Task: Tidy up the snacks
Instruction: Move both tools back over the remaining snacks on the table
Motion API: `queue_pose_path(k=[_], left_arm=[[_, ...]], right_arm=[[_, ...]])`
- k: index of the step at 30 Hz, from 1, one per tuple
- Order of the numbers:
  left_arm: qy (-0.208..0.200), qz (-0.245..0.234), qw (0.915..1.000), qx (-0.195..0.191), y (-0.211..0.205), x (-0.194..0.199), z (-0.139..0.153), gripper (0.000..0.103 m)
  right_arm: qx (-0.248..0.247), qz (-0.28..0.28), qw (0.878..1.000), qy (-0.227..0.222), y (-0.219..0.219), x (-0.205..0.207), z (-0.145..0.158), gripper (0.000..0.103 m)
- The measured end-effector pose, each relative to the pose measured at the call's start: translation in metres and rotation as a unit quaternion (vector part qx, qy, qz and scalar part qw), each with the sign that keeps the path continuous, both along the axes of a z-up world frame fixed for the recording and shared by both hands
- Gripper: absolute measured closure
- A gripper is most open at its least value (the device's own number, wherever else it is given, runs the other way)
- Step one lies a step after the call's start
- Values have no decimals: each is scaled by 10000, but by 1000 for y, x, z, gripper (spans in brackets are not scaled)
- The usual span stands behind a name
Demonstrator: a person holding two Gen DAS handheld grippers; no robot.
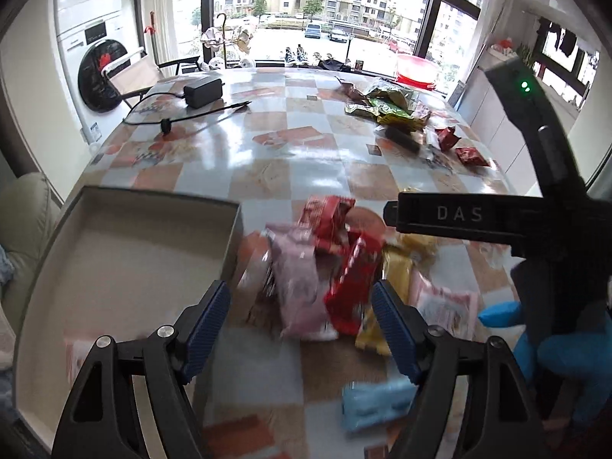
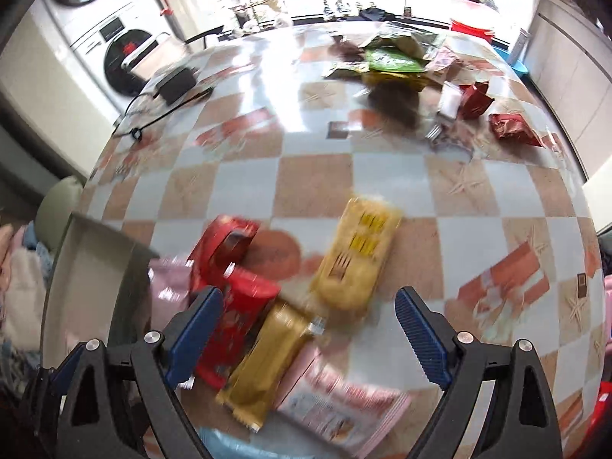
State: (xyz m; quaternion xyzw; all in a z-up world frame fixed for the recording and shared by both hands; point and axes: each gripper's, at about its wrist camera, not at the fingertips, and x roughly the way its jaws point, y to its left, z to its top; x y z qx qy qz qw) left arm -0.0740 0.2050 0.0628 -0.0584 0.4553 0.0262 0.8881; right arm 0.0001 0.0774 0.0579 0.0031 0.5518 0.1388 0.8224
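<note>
- We are working on a round table covered in a glossy checked cloth of blue-grey and terracotta squares, with a shallow open cardboard box of pale interior at its near left edge, so far nearly bare.
- The snacks to sort lie in a loose pile just right of the box: a pink foil packet, a red foil packet, a pale yellow packet and a gold foil packet, overlapping one another.
- A second heap of green and gold wrappers sits well apart at the far right.
- We judge the step to be choosing one packet each; we should come down on a packet's free edge, not across two overlapping ones.
- The left gripper hangs with jaws apart, the pink and red packets lying on the table between them, unpinched.
- The right gripper stands wide apart and empty, the gold packet below and between its jaws, the yellow one just beyond.
</note>
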Motion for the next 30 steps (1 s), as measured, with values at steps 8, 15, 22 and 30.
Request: queue_pose_path(k=[8, 15, 22, 30], left_arm=[[642, -16, 9976, 264, -22, 50, -44, 20], [530, -671, 9942, 658, -57, 25, -53, 22], [440, -1168, 9917, 303, -87, -25, -54, 22], [103, -396, 9992, 48, -46, -49, -6, 20]], right_arm=[[-269, -256, 9990, 229, -8, 37, -25, 11], [-924, 274, 9953, -125, -10, 13, -38, 1], [-864, 267, 9958, -119, -73, -39, -39, 1], [312, -692, 9967, -287, -168, -77, -22, 1]])
